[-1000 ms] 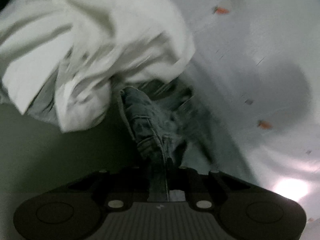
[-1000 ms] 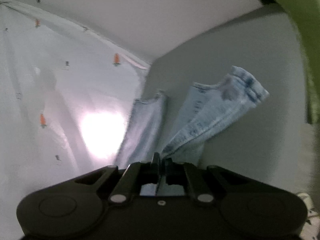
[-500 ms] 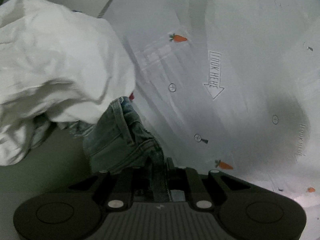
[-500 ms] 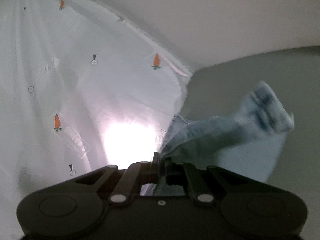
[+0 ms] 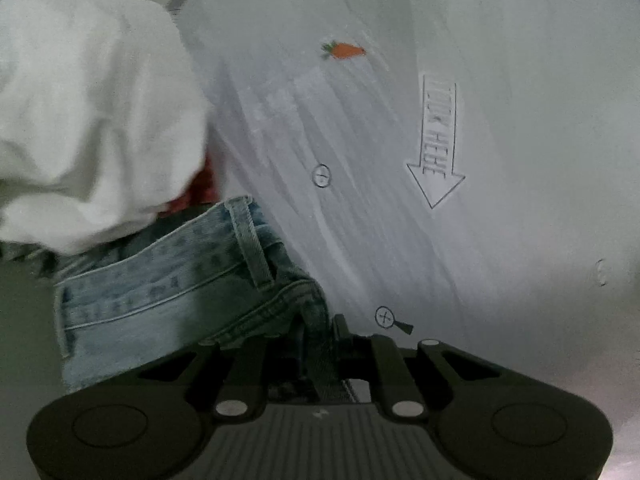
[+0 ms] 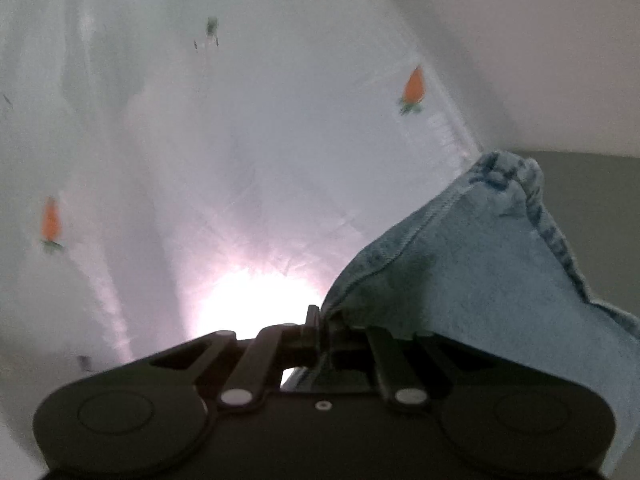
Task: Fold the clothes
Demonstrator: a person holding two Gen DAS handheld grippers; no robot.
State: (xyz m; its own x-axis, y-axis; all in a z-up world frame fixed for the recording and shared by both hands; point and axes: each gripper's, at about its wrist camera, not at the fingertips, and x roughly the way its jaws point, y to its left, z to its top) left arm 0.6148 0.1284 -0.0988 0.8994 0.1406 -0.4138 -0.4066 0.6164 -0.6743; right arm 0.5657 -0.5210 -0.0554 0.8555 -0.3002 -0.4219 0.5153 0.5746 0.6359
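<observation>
Light blue jeans (image 5: 168,292) lie at lower left in the left wrist view, waistband and belt loop showing. My left gripper (image 5: 324,332) is shut on the jeans fabric near the waistband. In the right wrist view a jeans leg end (image 6: 472,264) with its hem rises at right. My right gripper (image 6: 324,320) is shut on that denim edge. Both hold the jeans over a white sheet printed with carrots (image 5: 400,200), which also shows in the right wrist view (image 6: 240,160).
A heap of white cloth (image 5: 92,112) lies at upper left, partly over the jeans, with a bit of red fabric (image 5: 196,192) under it. The grey-green surface (image 5: 28,320) shows beside the sheet, and at right (image 6: 592,208).
Both grippers have carried the jeans from the grey surface over onto the carrot sheet. The waistband has spread out flatter and the leg end has swung closer to the right camera.
</observation>
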